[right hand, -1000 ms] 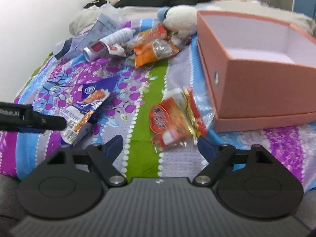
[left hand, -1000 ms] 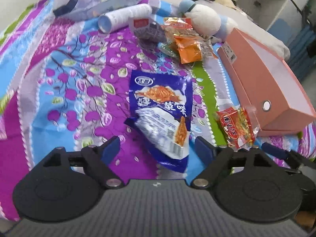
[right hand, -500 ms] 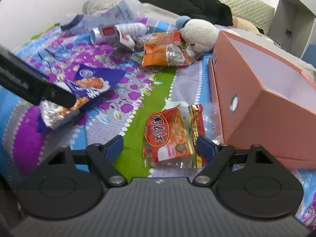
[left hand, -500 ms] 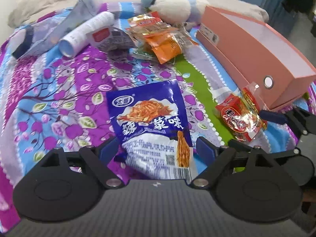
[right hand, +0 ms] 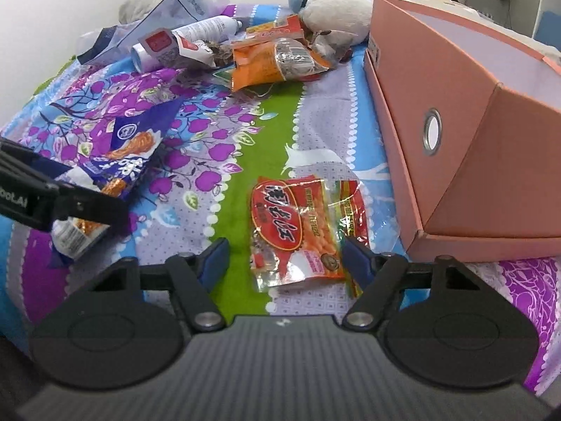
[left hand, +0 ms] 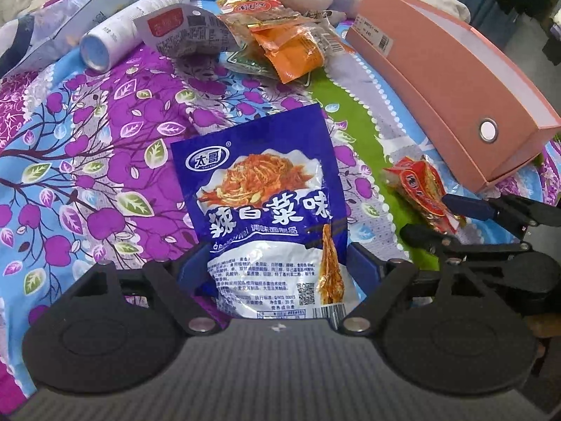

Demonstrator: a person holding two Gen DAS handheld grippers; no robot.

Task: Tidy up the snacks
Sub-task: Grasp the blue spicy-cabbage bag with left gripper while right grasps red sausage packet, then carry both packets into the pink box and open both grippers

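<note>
A blue snack packet lies on the patterned bedspread, its lower end between the fingers of my open left gripper. It also shows in the right wrist view, where the left gripper's finger lies against it. A red snack packet lies on the bedspread with its near end between the fingers of my open right gripper. It also shows in the left wrist view. An open pink box stands at the right.
A heap of orange and red snack packets, a white cylindrical bottle, a clear bag and a white plush toy lie at the far end of the bed. A white wall runs along the left.
Both grippers have moved forward and down. The blue packet now lies between the left fingers and the red packet between the right fingers. Both stay open.
</note>
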